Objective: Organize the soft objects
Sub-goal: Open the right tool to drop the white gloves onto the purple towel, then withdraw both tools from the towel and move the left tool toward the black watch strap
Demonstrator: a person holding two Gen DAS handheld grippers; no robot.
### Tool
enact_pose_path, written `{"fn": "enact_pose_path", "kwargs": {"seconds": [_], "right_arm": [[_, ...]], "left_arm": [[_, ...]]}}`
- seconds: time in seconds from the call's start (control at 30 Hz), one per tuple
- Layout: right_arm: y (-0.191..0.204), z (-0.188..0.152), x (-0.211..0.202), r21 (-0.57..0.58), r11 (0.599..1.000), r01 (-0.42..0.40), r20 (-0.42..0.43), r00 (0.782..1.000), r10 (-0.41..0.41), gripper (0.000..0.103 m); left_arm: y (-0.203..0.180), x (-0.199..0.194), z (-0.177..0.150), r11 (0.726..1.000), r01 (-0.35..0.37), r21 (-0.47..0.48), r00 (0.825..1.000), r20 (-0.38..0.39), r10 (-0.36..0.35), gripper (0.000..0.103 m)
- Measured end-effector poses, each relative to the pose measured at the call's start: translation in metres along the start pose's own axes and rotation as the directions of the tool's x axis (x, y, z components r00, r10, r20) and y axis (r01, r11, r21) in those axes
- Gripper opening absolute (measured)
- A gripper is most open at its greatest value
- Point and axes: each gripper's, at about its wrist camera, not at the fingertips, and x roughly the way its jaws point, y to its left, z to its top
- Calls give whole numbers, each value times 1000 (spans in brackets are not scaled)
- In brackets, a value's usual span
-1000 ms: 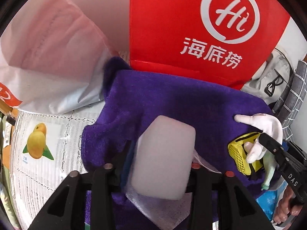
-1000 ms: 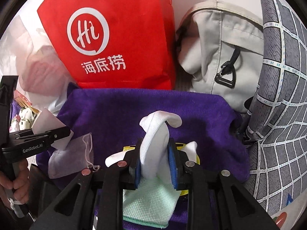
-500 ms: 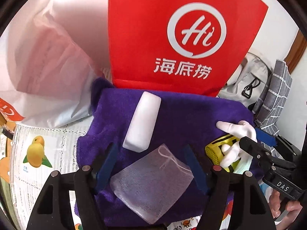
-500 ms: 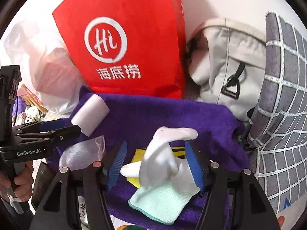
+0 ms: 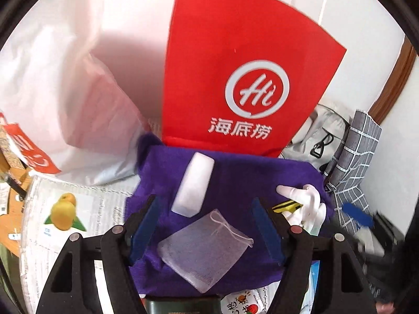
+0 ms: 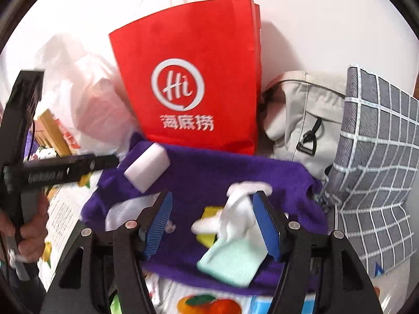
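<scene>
Soft items lie spread on a purple towel [image 5: 235, 178] in front of a red paper bag [image 5: 235, 52]: a white sponge block [image 5: 193, 185] near its back edge, a sheer mesh pouch [image 5: 204, 248] just in front, and a white glove [image 6: 235, 217] with a mint cuff over a yellow scrubber [image 6: 207, 214]. Both the left gripper [image 5: 207, 230] and the right gripper [image 6: 212, 225] hover above with jaws apart, gripping nothing.

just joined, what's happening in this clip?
A person is sorting soft items onto a purple fleece towel. Both jaws have just been opening. The left hand-held gripper is open above a white foam block and sheer mesh drawstring pouch. The right hand-held gripper is open over a white glove with mint cuff.
</scene>
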Motion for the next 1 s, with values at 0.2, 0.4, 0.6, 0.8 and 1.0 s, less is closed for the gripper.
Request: {"fn": "enact_pose_path", "kwargs": {"seconds": [0.2, 0.4, 0.6, 0.8, 1.0], "right_arm": [[26, -57, -40, -110, 994, -18, -104, 995, 7, 42], [35, -119, -65, -190, 981, 31, -161, 985, -62, 33], [47, -156, -54, -282, 957, 73, -253, 956, -147, 23], [60, -166, -36, -374, 921, 110, -284, 932, -226, 23], [49, -168, -32, -340, 925, 169, -259, 929, -265, 5]], "left_arm": [[-4, -23, 2, 999, 33, 0, 998, 46, -33, 71], [-16, -43, -2, 999, 37, 34, 996, 81, -40, 71], [-28, -65, -6, 994, 69, 82, 990, 114, -78, 71], [-33, -86, -8, 991, 70, 117, 984, 152, -87, 71], [-29, -91, -7, 993, 35, 111, 984, 170, -53, 71]]}}
